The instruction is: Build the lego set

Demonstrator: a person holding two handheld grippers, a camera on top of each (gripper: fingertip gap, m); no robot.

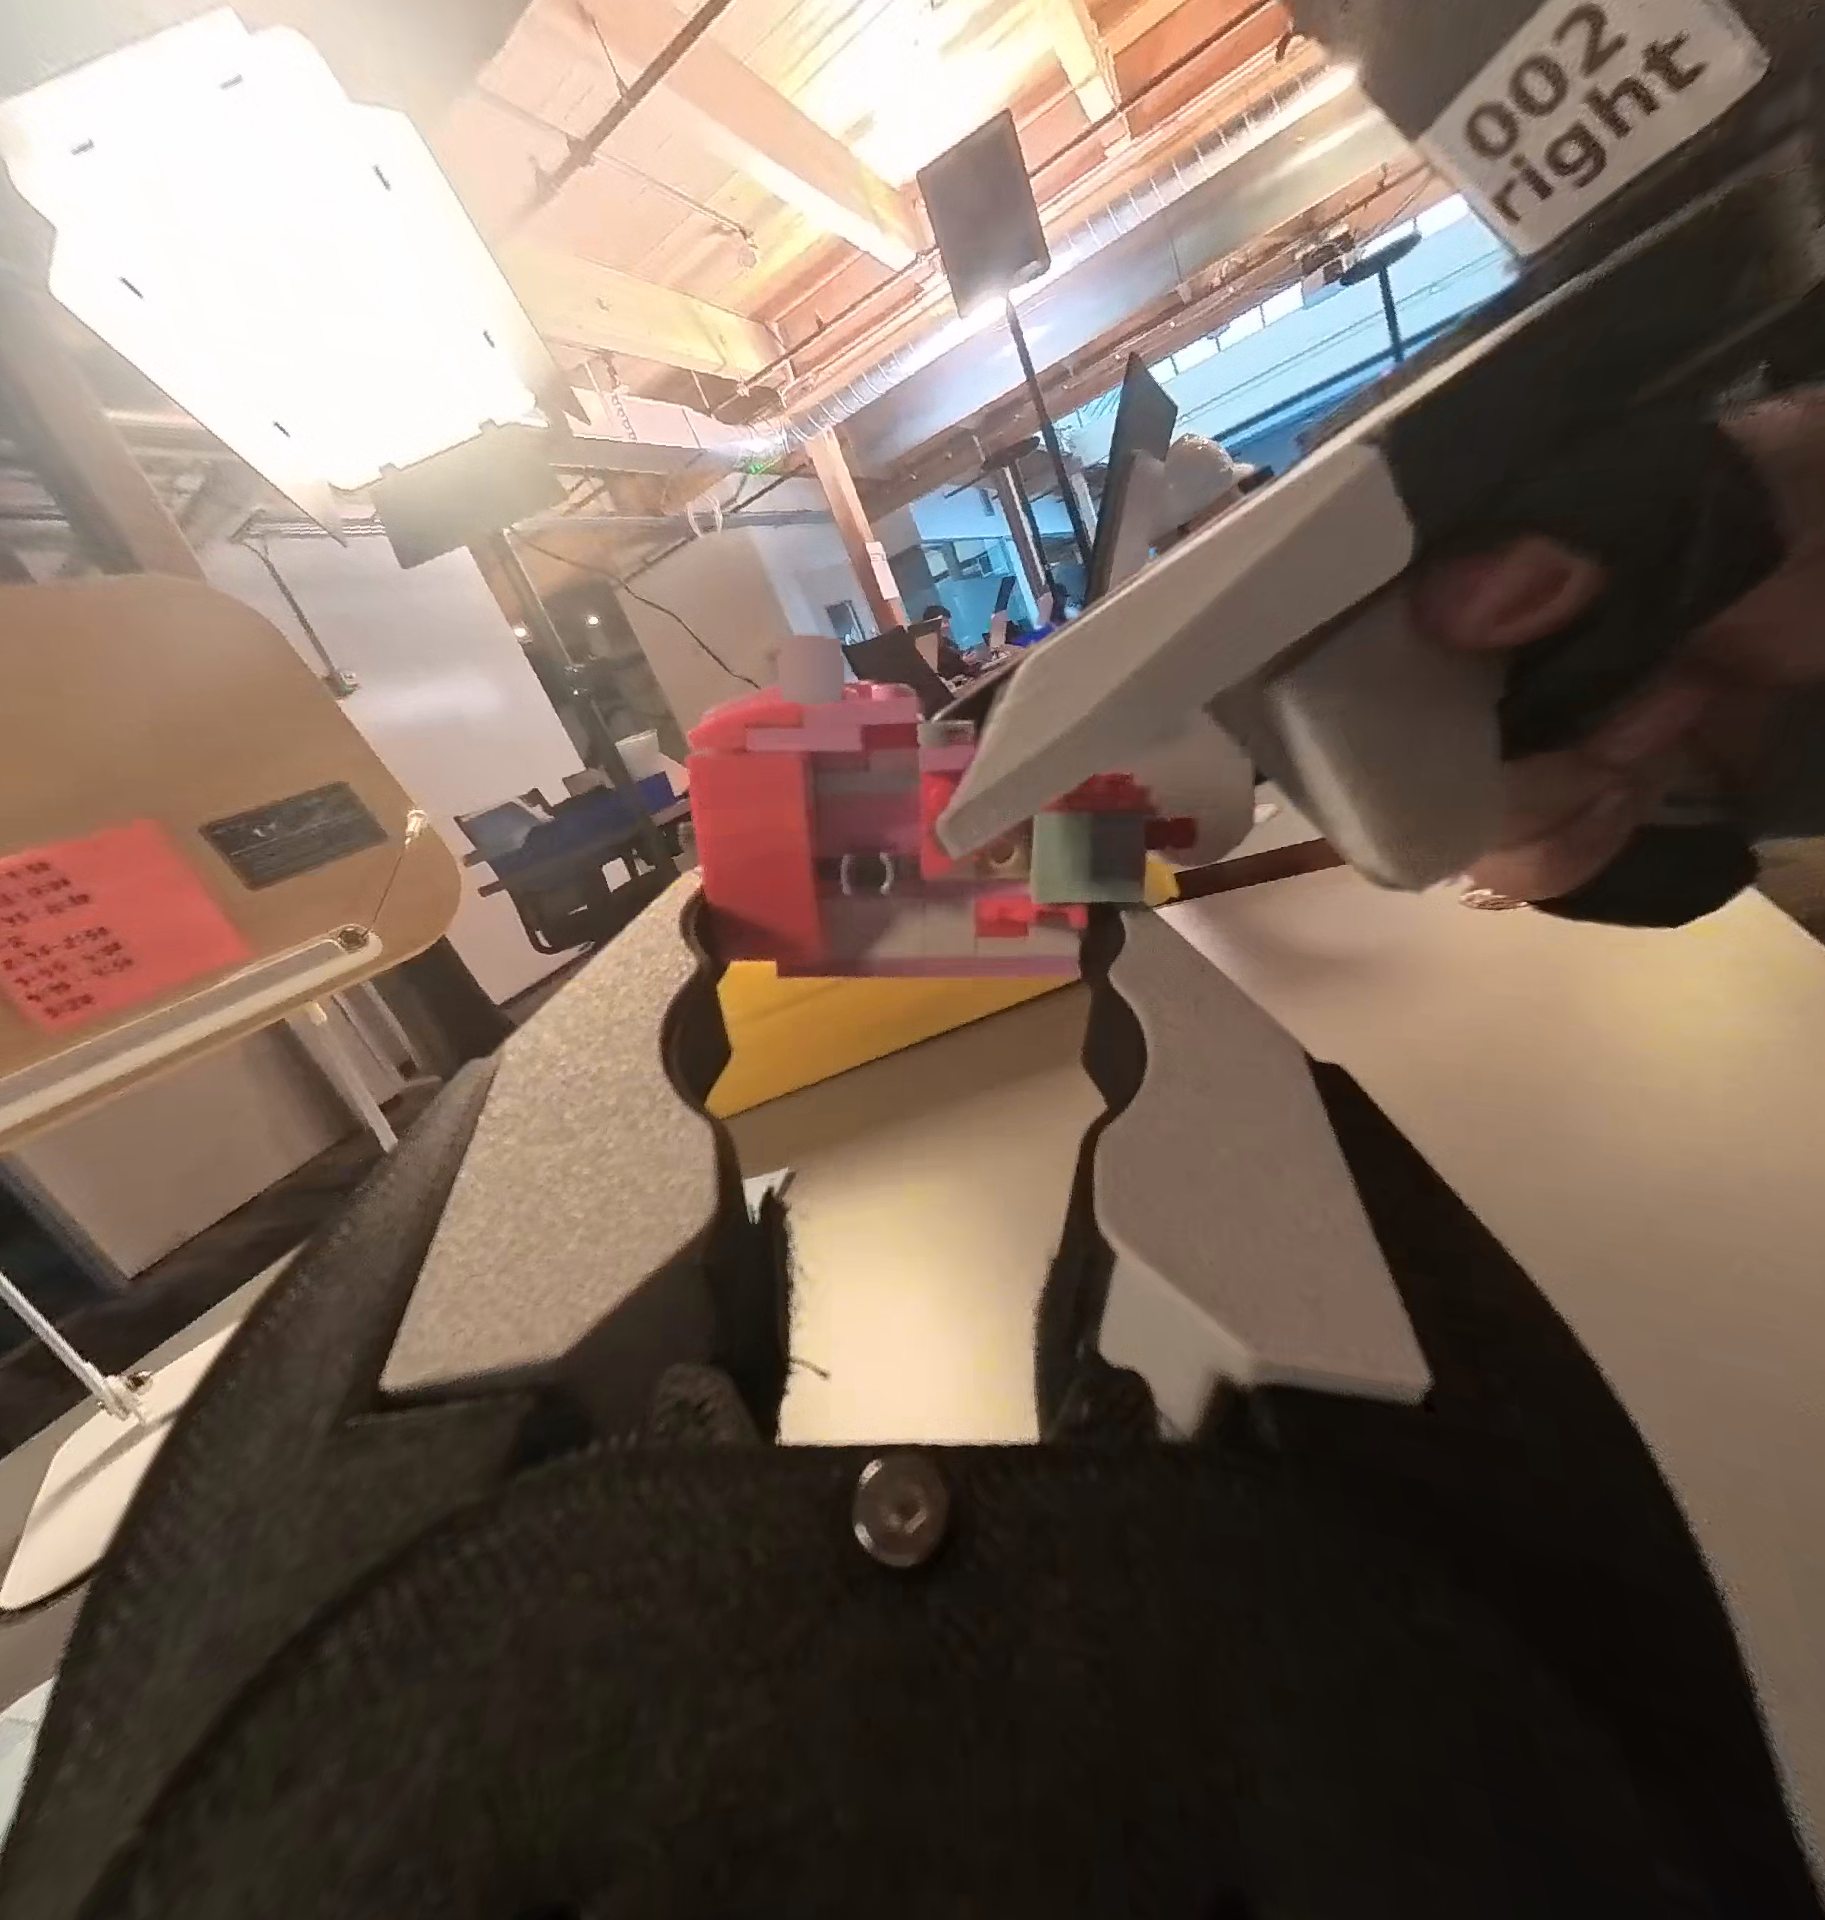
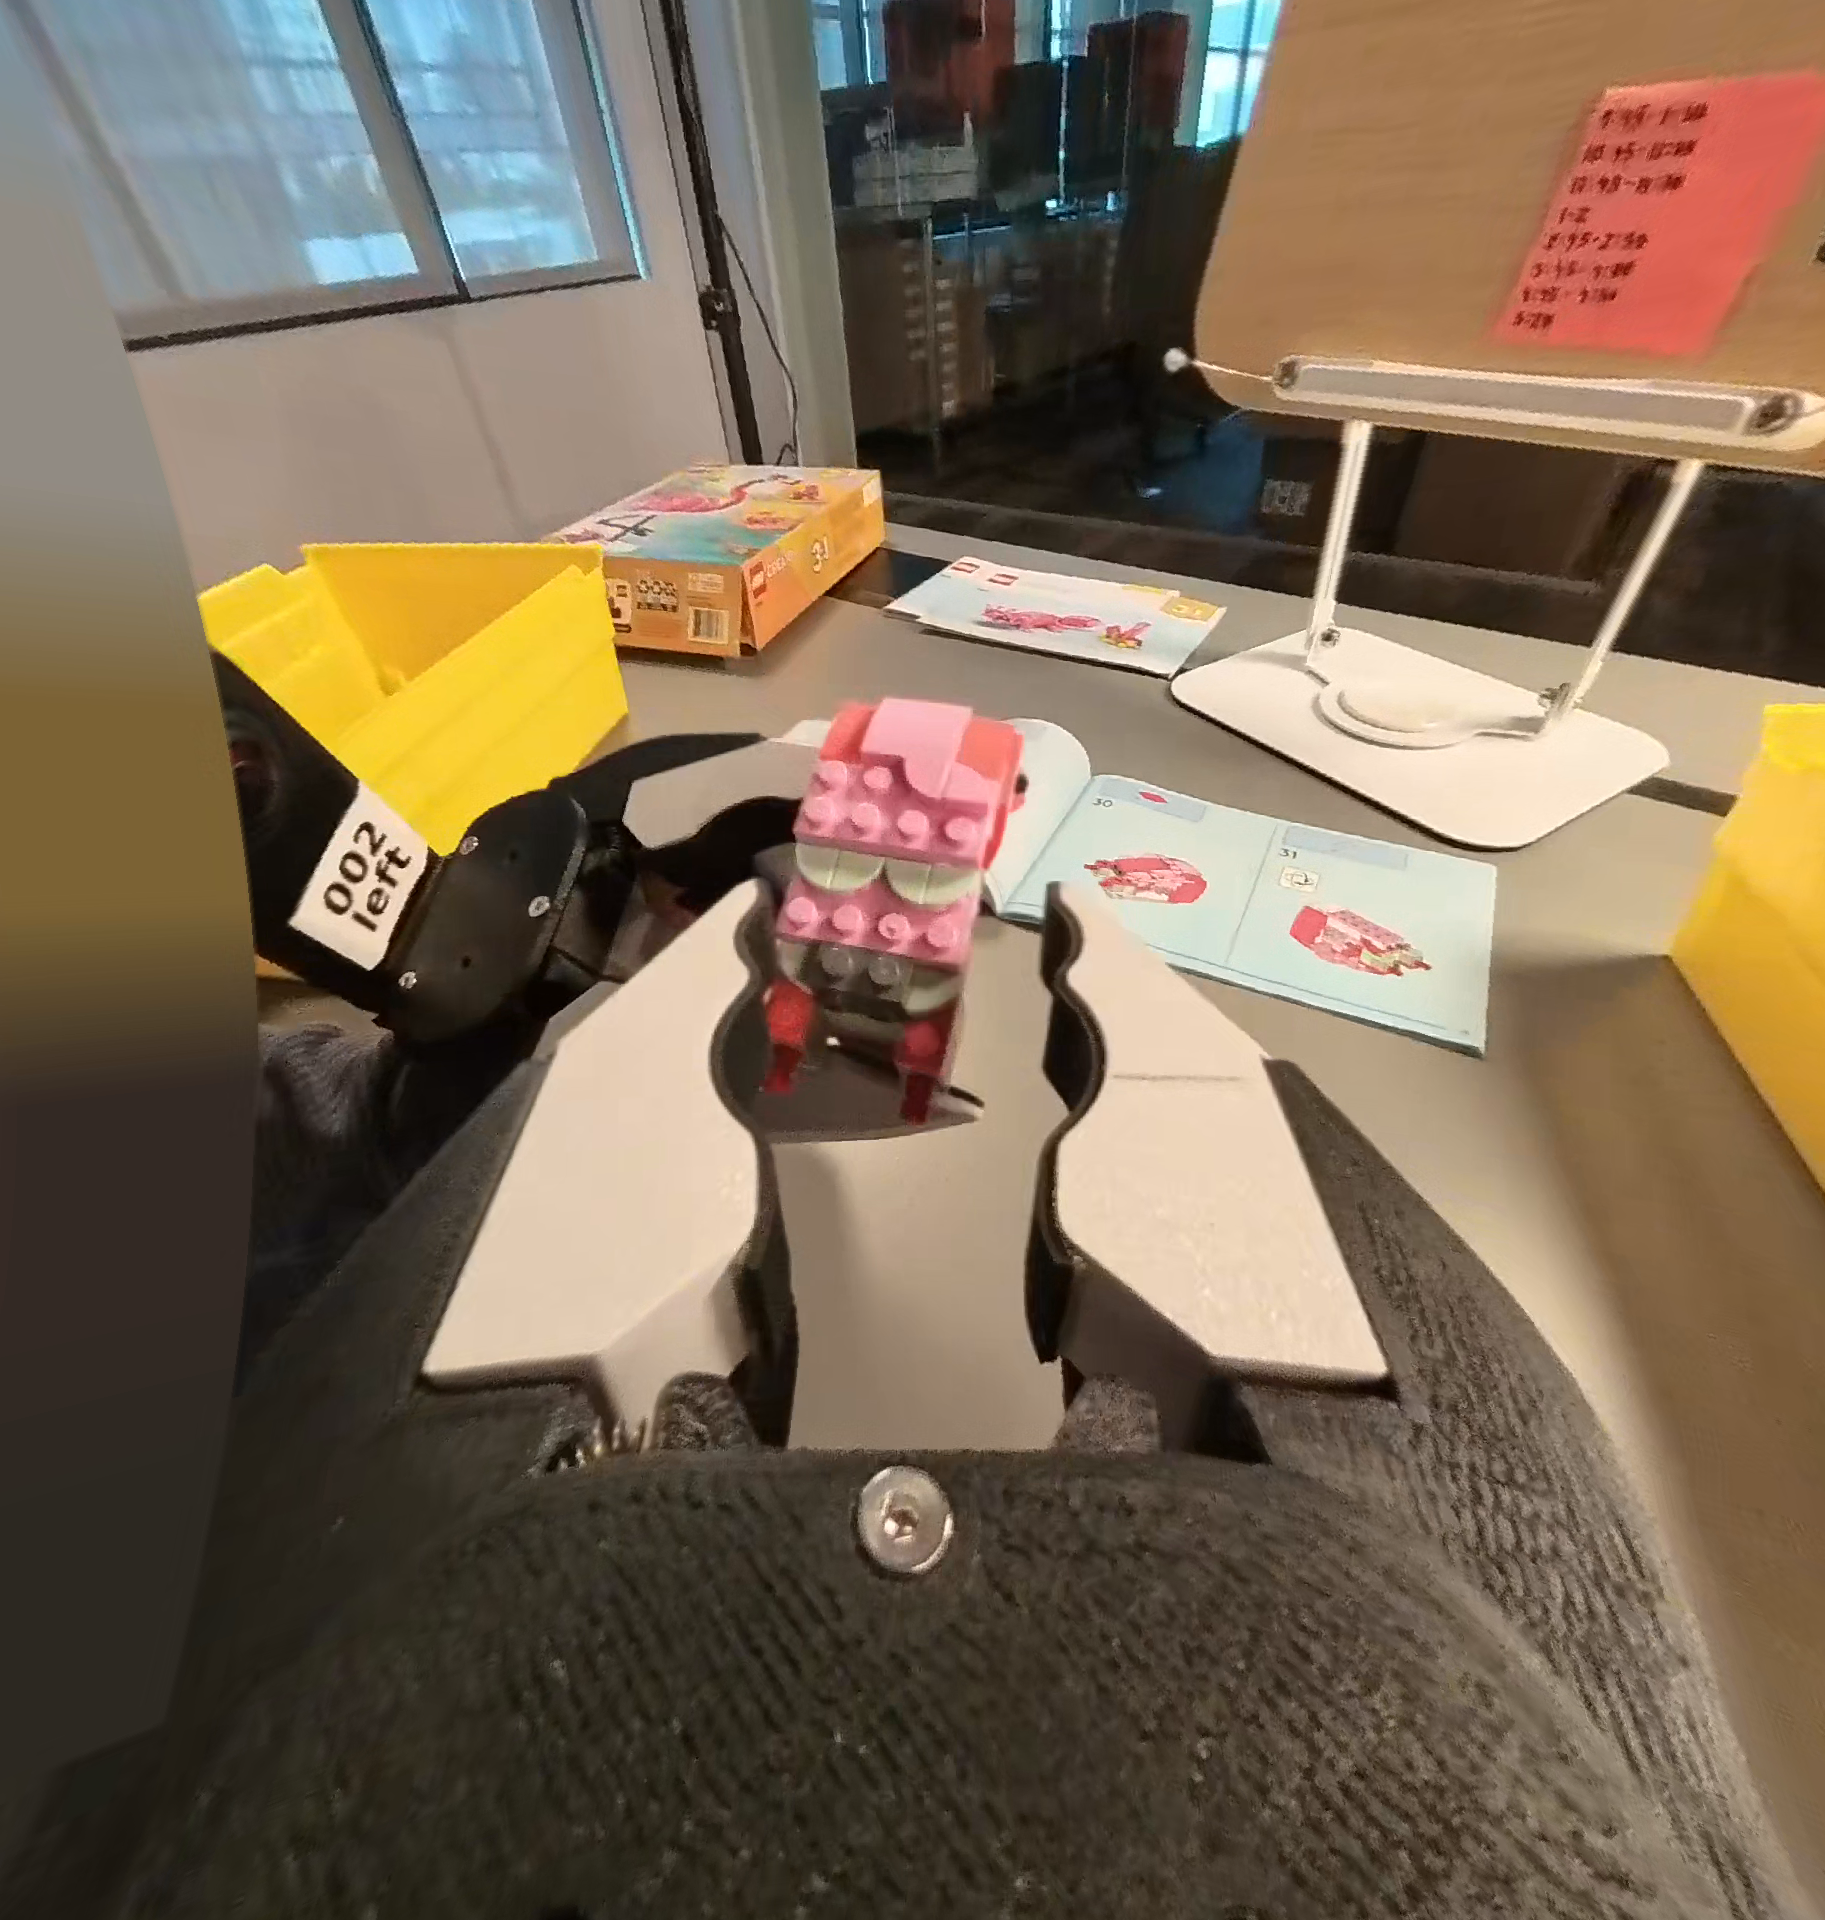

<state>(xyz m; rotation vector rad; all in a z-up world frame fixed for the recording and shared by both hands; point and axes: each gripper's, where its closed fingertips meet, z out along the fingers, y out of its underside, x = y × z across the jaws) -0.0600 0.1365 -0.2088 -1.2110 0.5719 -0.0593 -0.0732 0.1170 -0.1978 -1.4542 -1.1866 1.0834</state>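
Pink brick model (image 2: pixel 887 883) is clamped in left gripper (image 1: pixel 892 914). Right gripper (image 2: pixel 903 935) is part open around it; pad contact can't be told.

Left gripper (image 1: pixel 892 914) low, fingers (image 1: pixel 617 1049) spread, clamped on a pink brick model (image 1: pixel 835 831). Right gripper (image 2: pixel 903 935) from 2 o'clock, tilted down, fingers (image 2: pixel 659 1039) apart around it.
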